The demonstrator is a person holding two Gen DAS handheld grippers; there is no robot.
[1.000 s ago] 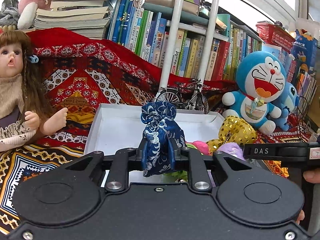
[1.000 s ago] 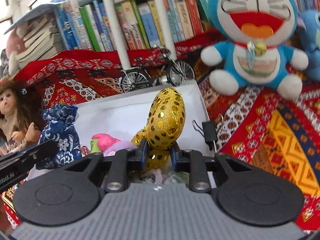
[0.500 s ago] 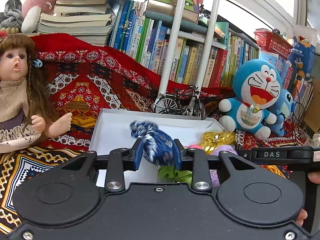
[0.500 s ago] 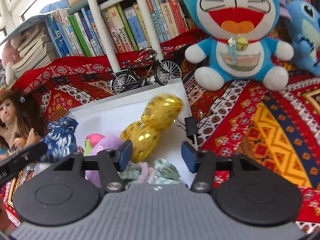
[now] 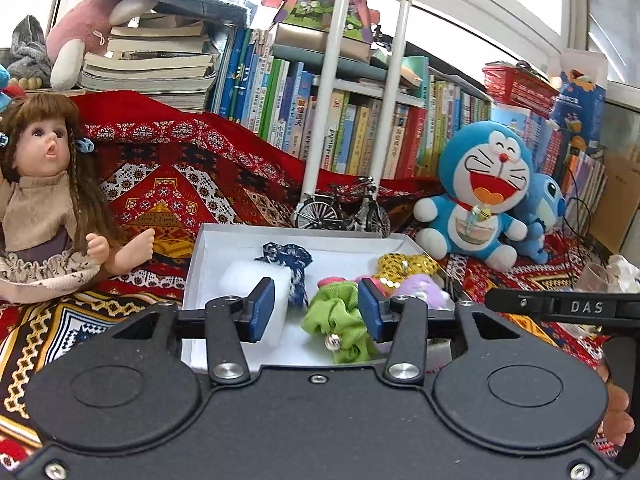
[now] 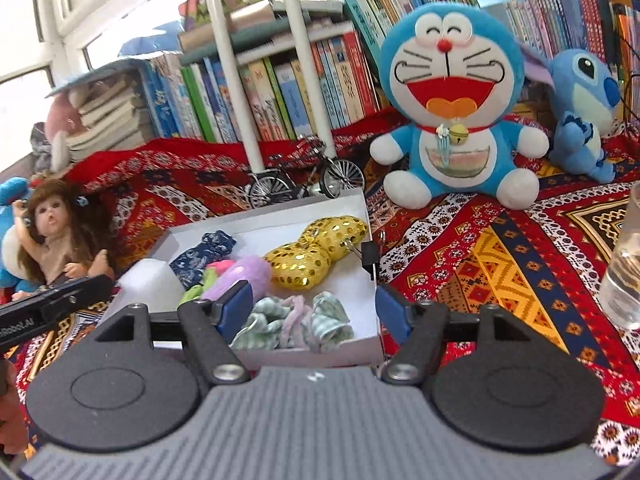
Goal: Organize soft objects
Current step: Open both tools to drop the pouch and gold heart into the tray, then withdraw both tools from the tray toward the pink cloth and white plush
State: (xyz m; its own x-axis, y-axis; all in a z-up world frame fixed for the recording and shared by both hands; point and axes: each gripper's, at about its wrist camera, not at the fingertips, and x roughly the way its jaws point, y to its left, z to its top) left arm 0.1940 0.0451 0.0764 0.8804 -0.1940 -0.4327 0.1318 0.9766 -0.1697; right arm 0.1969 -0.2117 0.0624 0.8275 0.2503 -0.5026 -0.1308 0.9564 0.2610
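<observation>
A white box (image 5: 240, 236) (image 6: 360, 344) on the patterned cloth holds soft things: a blue patterned pouch (image 5: 290, 256) (image 6: 202, 254), a white foam block (image 5: 256, 280) (image 6: 146, 284), a green scrunchie (image 5: 340, 320), a gold sequin toy (image 5: 404, 264) (image 6: 316, 244), a purple plush (image 6: 240, 276) and a pale checked cloth (image 6: 292, 320). My left gripper (image 5: 316, 314) is open and empty above the box's near edge. My right gripper (image 6: 314, 314) is open and empty over the box's near right corner.
A doll (image 5: 44, 200) sits left of the box. A toy bicycle (image 5: 342, 214) stands behind it. A Doraemon plush (image 6: 452, 112) and a blue Stitch plush (image 6: 580, 112) sit at the right. A glass of water (image 6: 624, 280) stands far right. Bookshelves fill the back.
Both grippers opened and drew back. The blue pouch left the left gripper and the gold sequin toy left the right gripper; both now lie in the box.
</observation>
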